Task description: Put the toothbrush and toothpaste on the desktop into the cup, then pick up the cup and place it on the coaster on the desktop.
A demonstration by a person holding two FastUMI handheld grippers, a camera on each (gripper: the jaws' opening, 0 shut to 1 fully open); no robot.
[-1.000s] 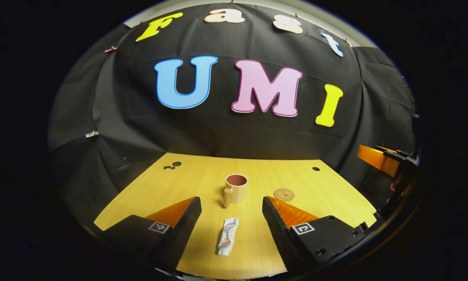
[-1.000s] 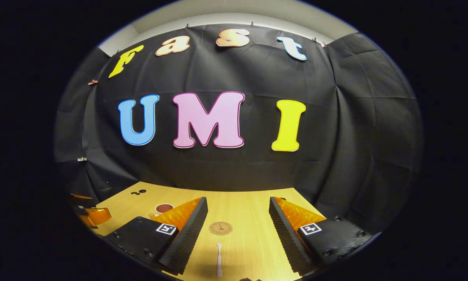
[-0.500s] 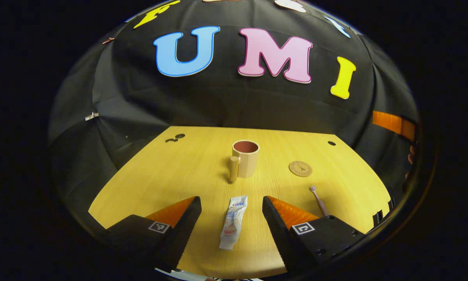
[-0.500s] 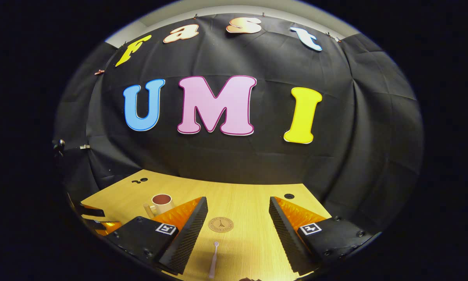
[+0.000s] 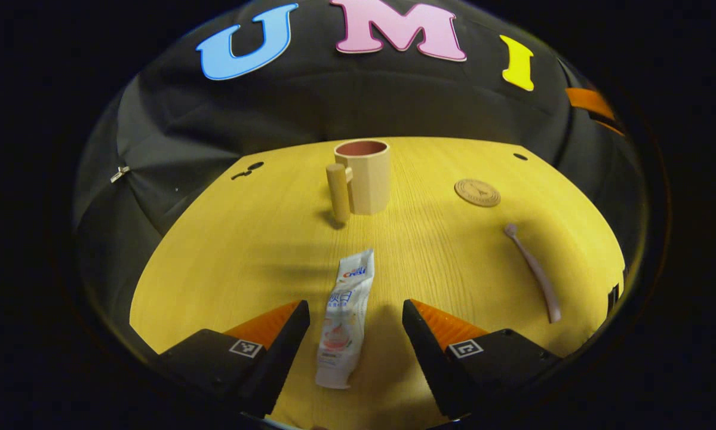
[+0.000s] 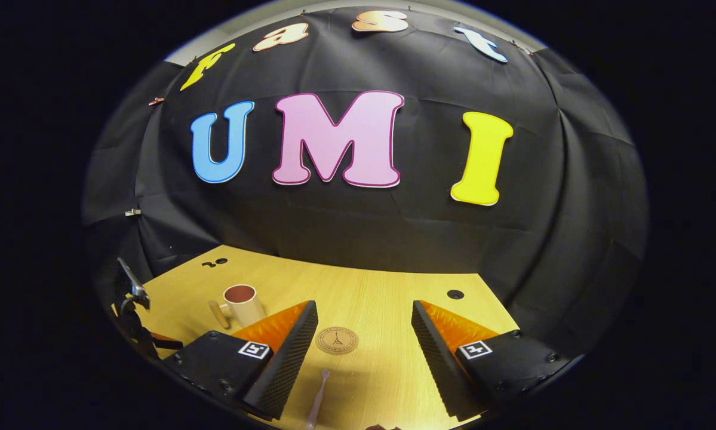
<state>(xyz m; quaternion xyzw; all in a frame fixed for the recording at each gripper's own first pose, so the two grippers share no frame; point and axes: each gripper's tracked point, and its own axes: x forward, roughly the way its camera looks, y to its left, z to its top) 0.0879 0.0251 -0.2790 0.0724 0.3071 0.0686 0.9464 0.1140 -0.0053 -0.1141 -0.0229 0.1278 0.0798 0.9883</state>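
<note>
The left gripper (image 5: 356,334) is released: its jaws stand wide apart, 1 on each side of the toothpaste (image 5: 344,319), with a gap on both sides and no contact. The right gripper (image 6: 365,352) is likewise released and grasps nothing; the toothbrush (image 6: 317,400) lies between and below its fingers.

The toothpaste lies flat on the desktop (image 5: 244,251), its long axis pointing roughly toward the cup (image 5: 362,176), which stands upright farther back with its handle toward the camera. In the left gripper view the toothbrush lies well to the right of the tube, and the coaster (image 5: 477,192) sits beyond the toothbrush head, apart from the cup. The cup is empty; neither item is loaded yet.

Handling, as a judgement: the tube appears light, soft and flattened, with a smooth printed skin that may slip. A hold across its mid-body, on the 2 narrow edges, would likely be steadier than one at the crimped end. Heavy clamping could buckle the tube. The toothbrush looks thin, rigid and light; its slim handle suits a hold near mid-length. The cup seems rigid and heavier.
</note>
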